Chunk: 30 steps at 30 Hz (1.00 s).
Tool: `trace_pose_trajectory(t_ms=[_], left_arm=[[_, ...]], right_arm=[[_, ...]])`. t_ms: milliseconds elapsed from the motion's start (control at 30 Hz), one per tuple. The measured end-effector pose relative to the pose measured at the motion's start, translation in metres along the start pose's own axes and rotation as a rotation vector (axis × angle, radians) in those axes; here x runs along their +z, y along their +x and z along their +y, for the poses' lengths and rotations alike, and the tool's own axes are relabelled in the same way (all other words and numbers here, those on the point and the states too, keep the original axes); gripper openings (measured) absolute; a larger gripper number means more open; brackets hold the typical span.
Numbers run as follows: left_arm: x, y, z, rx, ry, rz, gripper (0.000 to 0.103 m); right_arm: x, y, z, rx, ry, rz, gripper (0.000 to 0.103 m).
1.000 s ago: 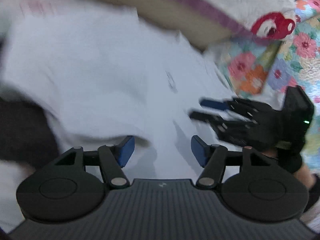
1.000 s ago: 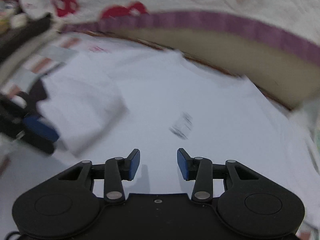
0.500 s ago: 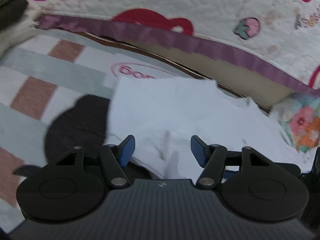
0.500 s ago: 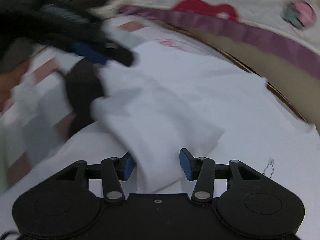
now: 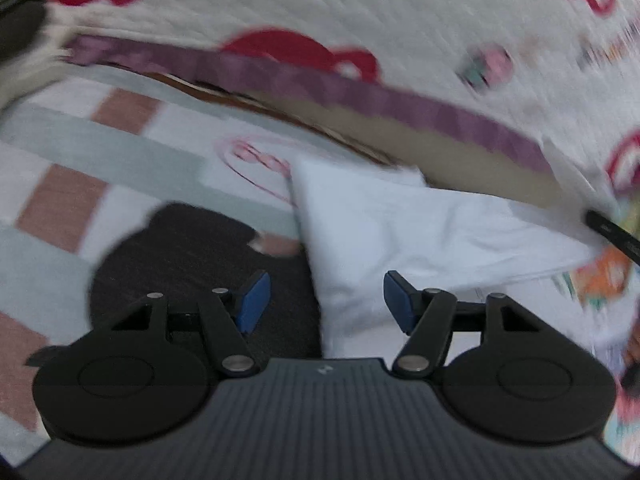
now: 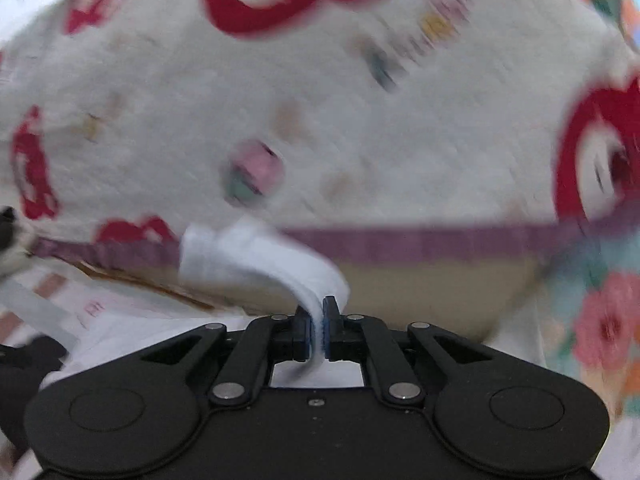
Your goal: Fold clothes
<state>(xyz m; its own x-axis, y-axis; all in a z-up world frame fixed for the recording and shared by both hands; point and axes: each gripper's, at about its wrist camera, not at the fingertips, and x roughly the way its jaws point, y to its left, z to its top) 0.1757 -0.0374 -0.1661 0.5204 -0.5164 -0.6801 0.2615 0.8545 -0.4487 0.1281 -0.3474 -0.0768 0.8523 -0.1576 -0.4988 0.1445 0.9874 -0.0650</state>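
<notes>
A white garment point(image 5: 400, 232) lies folded on a striped mat point(image 5: 80, 140), and its right side is pulled up toward the right. My left gripper point(image 5: 325, 300) is open just above the garment's left edge, with nothing pressed between its pads. A dark garment point(image 5: 180, 256) lies under and to the left of it. In the right wrist view my right gripper point(image 6: 316, 320) is closing, and its pads pinch a fold of the white garment point(image 6: 260, 256), which arches up and to the left. Part of the right gripper point(image 5: 612, 232) shows at the left wrist view's right edge.
A white quilt with red prints point(image 5: 360, 8) and a purple trim point(image 6: 440, 244) hangs over a bed edge just behind the mat. A floral fabric point(image 5: 600, 268) lies to the right. The picture is blurred by motion.
My right gripper has shut on the white garment and lifted it, so its view now faces the quilt. The garment's right side has risen. My left gripper stays open and has shifted left.
</notes>
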Motion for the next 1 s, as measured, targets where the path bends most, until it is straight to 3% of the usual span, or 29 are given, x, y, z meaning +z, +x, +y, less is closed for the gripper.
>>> trace_pose_trajectory(t_ms=[33, 100, 267, 400, 533, 600, 667, 733, 800, 833, 900, 1000], left_arm=[[-0.006, 0.005, -0.009, -0.007, 0.045, 0.028, 0.063], [-0.015, 0.014, -0.026, 0.026, 0.145, 0.052, 0.063], [-0.035, 0.037, -0.058, 0.121, 0.350, 0.091, 0.063], [-0.040, 0.046, -0.066, 0.215, 0.453, 0.066, 0.063], [-0.035, 0.051, -0.060, 0.270, 0.438, 0.034, 0.061], [-0.032, 0.053, -0.058, 0.325, 0.459, 0.020, 0.046], [-0.032, 0.055, -0.058, 0.377, 0.501, 0.016, 0.041], [-0.033, 0.054, -0.059, 0.375, 0.513, 0.017, 0.033], [-0.036, 0.053, -0.061, 0.373, 0.533, 0.024, 0.030], [-0.040, 0.054, -0.063, 0.388, 0.560, 0.030, 0.030], [-0.046, 0.054, -0.066, 0.409, 0.600, 0.034, 0.029], [-0.047, 0.053, -0.066, 0.411, 0.592, 0.040, 0.029]], right_arm=[[-0.011, 0.007, -0.013, 0.003, 0.056, 0.034, 0.013], [-0.033, 0.021, -0.039, 0.011, 0.170, 0.100, 0.013], [-0.088, 0.038, -0.077, -0.065, 0.434, 0.220, 0.014], [-0.095, 0.034, -0.071, -0.080, 0.397, 0.241, 0.017], [-0.090, 0.026, -0.072, -0.002, 0.351, 0.217, 0.049], [-0.086, 0.028, -0.071, 0.051, 0.349, 0.198, 0.053], [-0.082, 0.042, -0.074, 0.083, 0.350, 0.217, 0.068], [-0.084, 0.069, -0.078, 0.077, 0.340, 0.293, 0.069], [-0.086, 0.082, -0.084, 0.060, 0.380, 0.274, 0.069], [-0.086, 0.085, -0.088, 0.069, 0.419, 0.248, 0.065], [-0.085, 0.091, -0.096, 0.087, 0.495, 0.196, 0.007], [-0.083, 0.065, -0.108, 0.084, 0.490, 0.131, 0.005]])
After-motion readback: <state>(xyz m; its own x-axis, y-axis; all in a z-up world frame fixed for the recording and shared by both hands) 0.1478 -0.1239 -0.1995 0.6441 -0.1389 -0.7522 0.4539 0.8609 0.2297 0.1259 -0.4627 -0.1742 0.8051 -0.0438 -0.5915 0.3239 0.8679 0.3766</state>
